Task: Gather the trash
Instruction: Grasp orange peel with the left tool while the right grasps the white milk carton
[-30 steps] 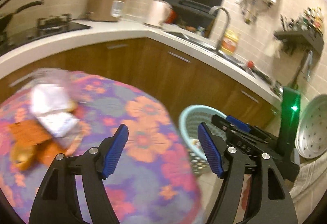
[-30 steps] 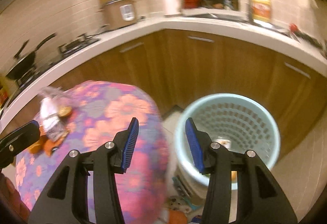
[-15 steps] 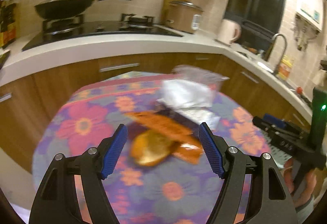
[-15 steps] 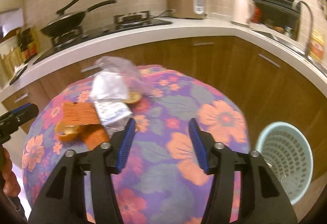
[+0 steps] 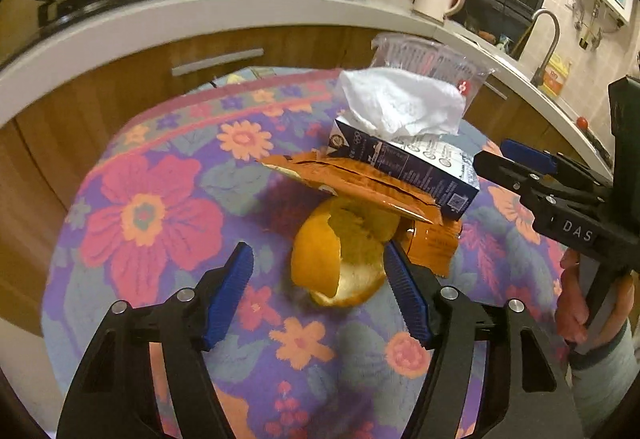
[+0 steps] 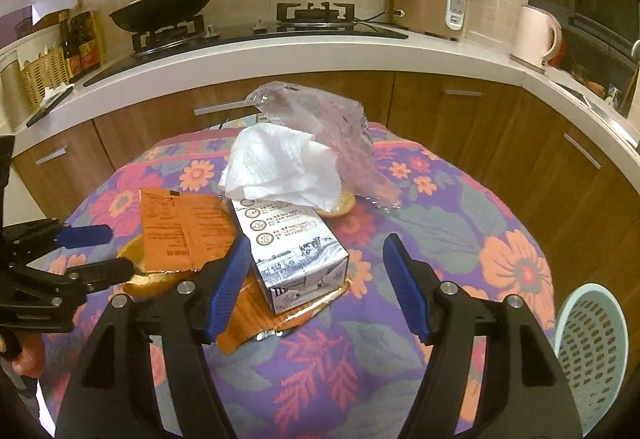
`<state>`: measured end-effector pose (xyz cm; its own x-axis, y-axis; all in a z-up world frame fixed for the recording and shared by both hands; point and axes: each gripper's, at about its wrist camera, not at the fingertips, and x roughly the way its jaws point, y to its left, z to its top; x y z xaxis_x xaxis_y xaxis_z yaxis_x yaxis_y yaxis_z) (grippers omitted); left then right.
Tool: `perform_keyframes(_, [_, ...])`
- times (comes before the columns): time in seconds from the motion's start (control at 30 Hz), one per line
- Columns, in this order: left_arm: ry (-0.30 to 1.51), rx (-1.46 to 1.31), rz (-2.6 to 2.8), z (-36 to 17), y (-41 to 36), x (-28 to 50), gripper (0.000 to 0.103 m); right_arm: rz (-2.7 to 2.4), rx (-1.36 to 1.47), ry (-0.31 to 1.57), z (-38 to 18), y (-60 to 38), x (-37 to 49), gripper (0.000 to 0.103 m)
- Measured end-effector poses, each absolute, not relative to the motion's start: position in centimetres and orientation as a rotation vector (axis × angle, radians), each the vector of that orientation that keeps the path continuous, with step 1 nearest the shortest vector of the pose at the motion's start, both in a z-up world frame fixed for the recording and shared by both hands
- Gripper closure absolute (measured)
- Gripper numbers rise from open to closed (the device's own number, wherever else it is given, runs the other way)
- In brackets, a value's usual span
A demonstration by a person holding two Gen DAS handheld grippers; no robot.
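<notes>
Kitchen setup, with a small round table in a floral cloth parked in front of the wooden cabinets, and the trash piled in the middle of it. The orange peel sits on the near side, tucked under the torn orange wrapper, with the milk carton lying behind it, long axis running near to far. A crumpled tissue is on top, and the clear plastic bag is furthest back. The left gripper is spread wide with the peel between its fingers, hugging the right one. The right gripper is also wide open, facing the carton's near end. Looks like left's peel goes first. The blue bin waits down at the right.
</notes>
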<state>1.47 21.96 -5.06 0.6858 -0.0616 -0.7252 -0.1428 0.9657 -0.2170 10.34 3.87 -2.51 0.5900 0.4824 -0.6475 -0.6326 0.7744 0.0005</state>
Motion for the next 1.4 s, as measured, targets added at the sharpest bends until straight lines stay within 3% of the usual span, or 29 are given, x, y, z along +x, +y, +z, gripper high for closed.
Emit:
perform_keyframes(0.27, [0.869,-0.333,0.034,-6.9,23.2,3.2,0.068,0.676,-0.245,0.695,-4.0,4.7,11.2,0.034])
perform_keyframes(0.3, [0.873,-0.336,0.036,-7.1,23.2,3.3,0.081,0.678,-0.249,0.699,-4.2,4.9,11.3,0.033])
perform_keyframes(0.43, [0.874,-0.34,0.057,-7.5,23.5,2.9,0.095,0.684,-0.27,0.711,-4.8,5.7,11.6,0.033])
perform_keyframes(0.7, [0.851,-0.377,0.063,-7.1,24.0,1.0,0.096,0.692,-0.3,0.757,-5.6,6.8,12.1,0.033])
perform_keyframes(0.83, [0.878,-0.4,0.064,-7.3,23.9,0.0,0.096,0.694,-0.31,0.75,-5.5,6.9,11.5,0.04])
perform_keyframes(1.4, [0.888,-0.467,-0.011,-6.4,20.7,-4.1,0.097,0.752,-0.195,0.768,-2.2,1.9,5.2,0.044])
